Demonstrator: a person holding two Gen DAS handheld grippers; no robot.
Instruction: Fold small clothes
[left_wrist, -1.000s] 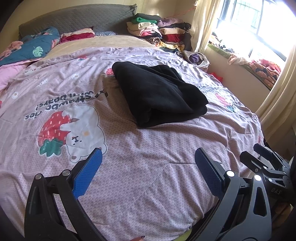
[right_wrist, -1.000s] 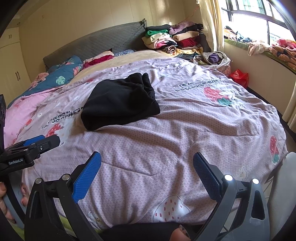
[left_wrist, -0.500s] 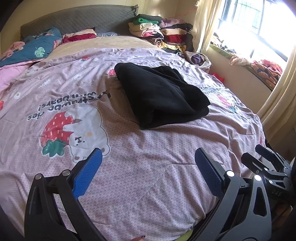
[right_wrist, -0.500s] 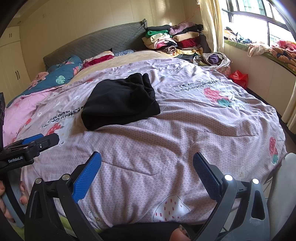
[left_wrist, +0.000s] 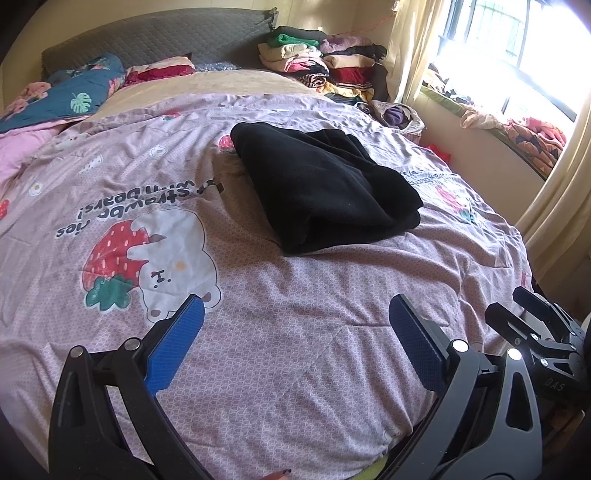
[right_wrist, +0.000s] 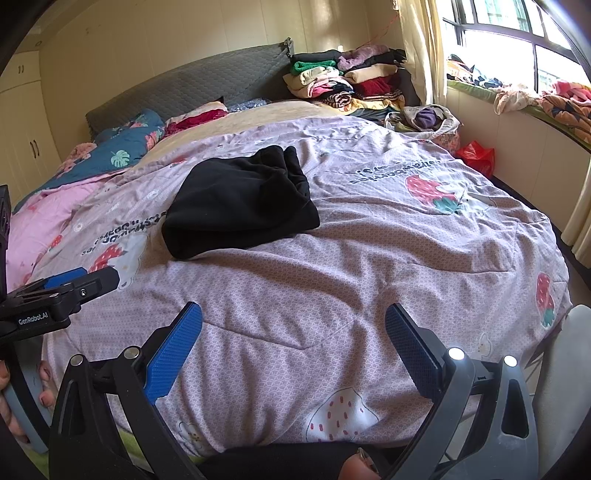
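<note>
The black cloth lies in a soft, floppy heap in the middle of the bed (looks thick and light), so the wide-open, empty left gripper and right gripper should pinch its near edge.

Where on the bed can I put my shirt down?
The bare quilt between the black garment and the two open claws, or right of it near the strawberry print. The headboard corner is crowded with stacked clothes.
</note>
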